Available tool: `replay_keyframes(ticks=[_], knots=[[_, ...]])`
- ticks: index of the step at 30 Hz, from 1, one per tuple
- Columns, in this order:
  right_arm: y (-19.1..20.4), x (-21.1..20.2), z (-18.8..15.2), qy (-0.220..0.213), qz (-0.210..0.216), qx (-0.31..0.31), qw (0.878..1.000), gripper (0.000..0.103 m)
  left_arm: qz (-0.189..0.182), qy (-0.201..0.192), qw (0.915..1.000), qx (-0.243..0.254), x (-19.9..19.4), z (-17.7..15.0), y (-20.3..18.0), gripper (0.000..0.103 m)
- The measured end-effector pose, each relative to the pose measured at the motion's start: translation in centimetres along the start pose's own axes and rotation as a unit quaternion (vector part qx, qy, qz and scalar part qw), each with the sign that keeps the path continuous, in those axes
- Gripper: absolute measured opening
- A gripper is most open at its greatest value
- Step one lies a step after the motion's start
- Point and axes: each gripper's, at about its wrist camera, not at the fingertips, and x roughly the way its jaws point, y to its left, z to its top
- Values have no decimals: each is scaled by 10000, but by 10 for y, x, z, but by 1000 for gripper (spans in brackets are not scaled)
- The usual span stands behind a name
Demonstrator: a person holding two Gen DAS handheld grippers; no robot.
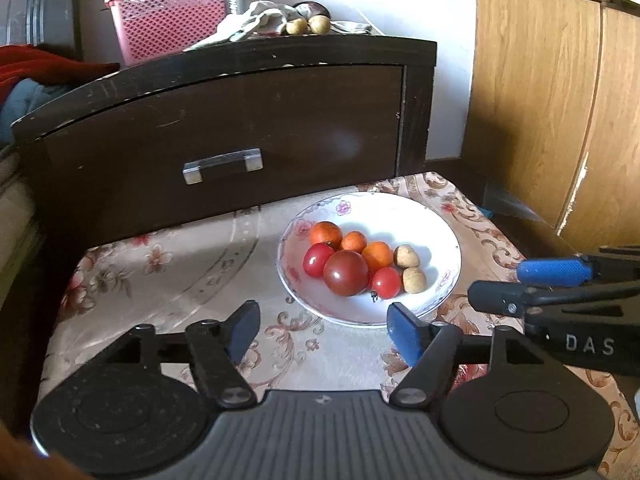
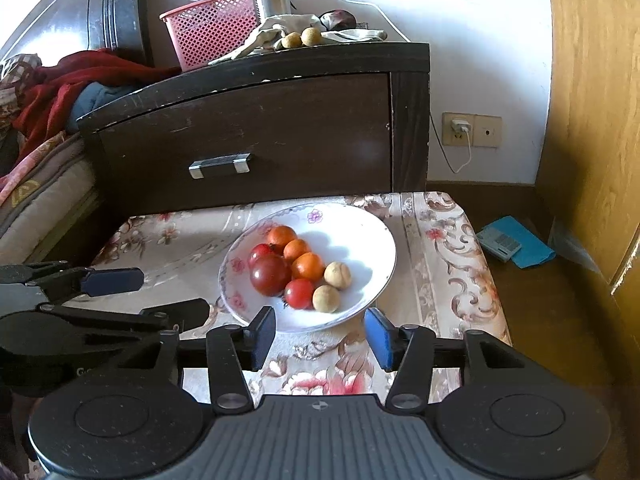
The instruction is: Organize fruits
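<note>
A white flowered bowl (image 1: 420, 216) (image 2: 360, 232) sits on a low table with a floral cloth (image 1: 180, 280) (image 2: 440, 260). It holds a large dark red tomato (image 1: 345, 273) (image 2: 270, 275), two small red tomatoes, three small oranges (image 1: 326, 234) (image 2: 281, 236) and two tan longans (image 1: 413, 280) (image 2: 326, 298). My left gripper (image 1: 324, 330) (image 2: 136, 294) is open and empty, just short of the bowl's near rim. My right gripper (image 2: 319, 336) (image 1: 496, 282) is open and empty too, at the rim's near edge, to the right of the left one.
A dark wooden nightstand (image 1: 224, 128) (image 2: 248, 120) stands right behind the table, with a pink mesh basket (image 1: 172, 20) (image 2: 212, 28), a steel flask, cloth and two more longans (image 1: 308, 25) (image 2: 301, 38) on top. Bedding lies at left, a wooden wardrobe (image 2: 592, 100) at right, a blue item (image 2: 516, 242) on the floor.
</note>
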Motion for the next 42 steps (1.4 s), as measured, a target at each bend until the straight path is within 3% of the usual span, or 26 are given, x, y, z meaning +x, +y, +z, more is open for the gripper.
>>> replay_keyframes(ticks=[12, 42], knots=[[5, -15, -17, 93, -29, 12, 10000, 49, 206, 91, 9997, -50, -14, -20, -3, 93], [10, -34, -35, 179, -44, -6, 9998, 51, 403, 89, 9991, -102, -38, -45, -7, 103]])
